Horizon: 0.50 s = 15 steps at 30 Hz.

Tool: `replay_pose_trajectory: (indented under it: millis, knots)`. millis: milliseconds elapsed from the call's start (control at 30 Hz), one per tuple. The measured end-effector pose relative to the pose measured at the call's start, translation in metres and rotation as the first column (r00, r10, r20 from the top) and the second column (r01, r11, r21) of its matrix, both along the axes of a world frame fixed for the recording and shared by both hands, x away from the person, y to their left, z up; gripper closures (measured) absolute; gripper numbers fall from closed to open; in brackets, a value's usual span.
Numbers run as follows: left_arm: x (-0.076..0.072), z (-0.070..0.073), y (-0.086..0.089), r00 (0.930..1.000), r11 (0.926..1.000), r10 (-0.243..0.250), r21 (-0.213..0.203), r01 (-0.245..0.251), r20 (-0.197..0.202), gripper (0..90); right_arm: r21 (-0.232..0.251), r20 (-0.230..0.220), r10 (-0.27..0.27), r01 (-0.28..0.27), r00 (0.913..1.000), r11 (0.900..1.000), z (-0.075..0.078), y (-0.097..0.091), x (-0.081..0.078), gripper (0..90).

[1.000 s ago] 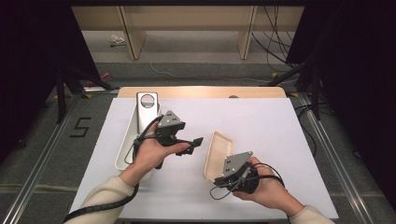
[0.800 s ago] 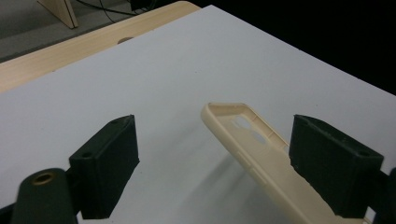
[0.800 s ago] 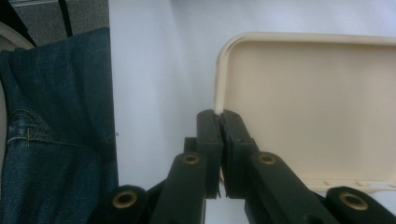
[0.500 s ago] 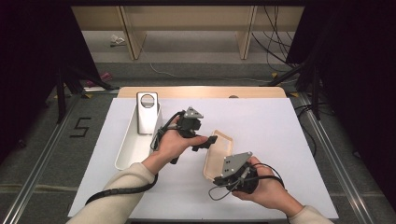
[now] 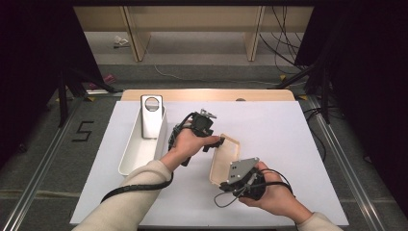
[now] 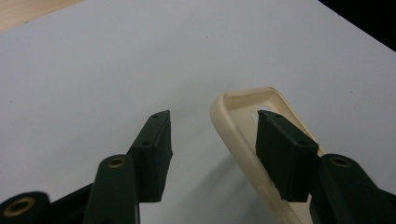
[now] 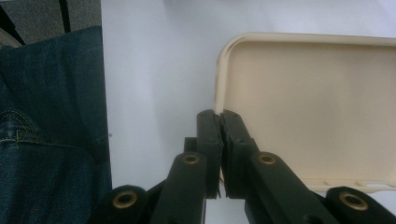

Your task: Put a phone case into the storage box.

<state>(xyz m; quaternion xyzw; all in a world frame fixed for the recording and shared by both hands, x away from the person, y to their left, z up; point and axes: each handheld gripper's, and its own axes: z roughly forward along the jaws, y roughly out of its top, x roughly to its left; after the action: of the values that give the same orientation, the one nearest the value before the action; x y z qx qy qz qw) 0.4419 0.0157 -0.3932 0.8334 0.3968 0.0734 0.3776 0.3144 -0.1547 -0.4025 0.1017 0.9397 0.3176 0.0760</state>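
Two grippers work on one cream phone case (image 5: 224,159), which I take as my landmark; it lies on the white table cover (image 5: 288,139), with its hollow side up and one long side lifted.

My right gripper (image 5: 225,184) is at the near end of the case. In the right gripper view its jaws are closed tight on the thin rim at the corner of the case (image 7: 308,98).

My left gripper (image 5: 215,143) is at the far end of the case. Its jaws have just been closing, but they are half open: in the left gripper view one pad is inside the case (image 6: 243,126), the other outside, with a clear gap to the wall.

Well to the left of the case stands a white tray (image 5: 132,154) with a white stand (image 5: 151,115) in its far end.
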Motion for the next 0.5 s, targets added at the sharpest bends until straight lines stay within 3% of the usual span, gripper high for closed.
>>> replay_pose_trajectory:
  millis: [367,500]
  knots:
    - [0.0041,-0.0041,-0.0045,0.9967,0.9996,0.021,-0.017,-0.023,-0.078,57.0,0.006,0.007,0.003,-0.004,1.0000,1.0000,0.0014,0.0004,-0.0009,88.1]
    - [0.0033,-0.0040,-0.0055,0.9959,0.9991,0.025,-0.032,-0.028,-0.087,64.1,0.004,0.007,0.004,-0.004,1.0000,1.0000,0.0011,0.0007,-0.0010,88.0]
